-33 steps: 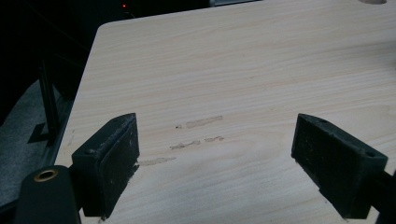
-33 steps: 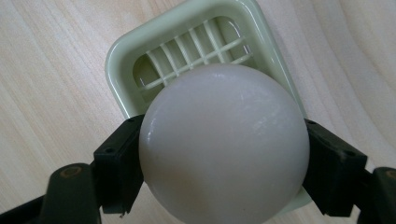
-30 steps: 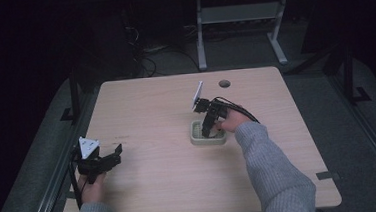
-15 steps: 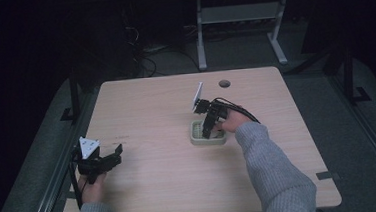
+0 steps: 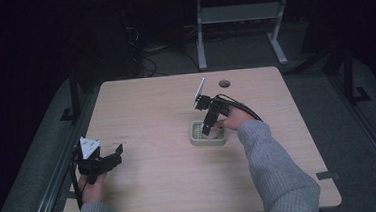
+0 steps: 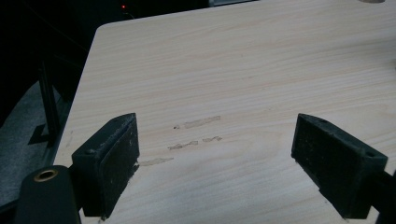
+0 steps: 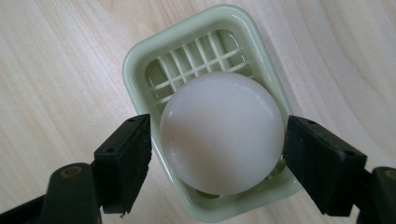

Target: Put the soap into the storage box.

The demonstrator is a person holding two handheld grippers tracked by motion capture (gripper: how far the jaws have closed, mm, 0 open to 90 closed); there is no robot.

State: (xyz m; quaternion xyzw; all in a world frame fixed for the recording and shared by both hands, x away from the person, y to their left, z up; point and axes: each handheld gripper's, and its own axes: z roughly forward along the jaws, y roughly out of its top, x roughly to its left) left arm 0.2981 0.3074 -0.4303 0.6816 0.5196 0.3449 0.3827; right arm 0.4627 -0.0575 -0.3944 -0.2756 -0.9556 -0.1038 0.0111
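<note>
From my seat the biggest thing in shot is the wooden table (image 5: 156,113), pale grain, with a few faint smudges on it right between the left jaws in the left gripper view. Next down in size is the pale green slotted tray (image 7: 140,60), sitting flat on the wood directly under my right gripper (image 7: 217,140). Then the white ball (image 7: 222,131), which sits in that tray and right between the right jaws. The right one's pads look like they're at the ball's sides, maybe a sliver of gap on the left pad, so I honestly can't say if it's actually clamped. My left gripper (image 5: 110,158) is way off from all that, near the table's edge, jaws spread wide with nothing between them but bare wood.
</note>
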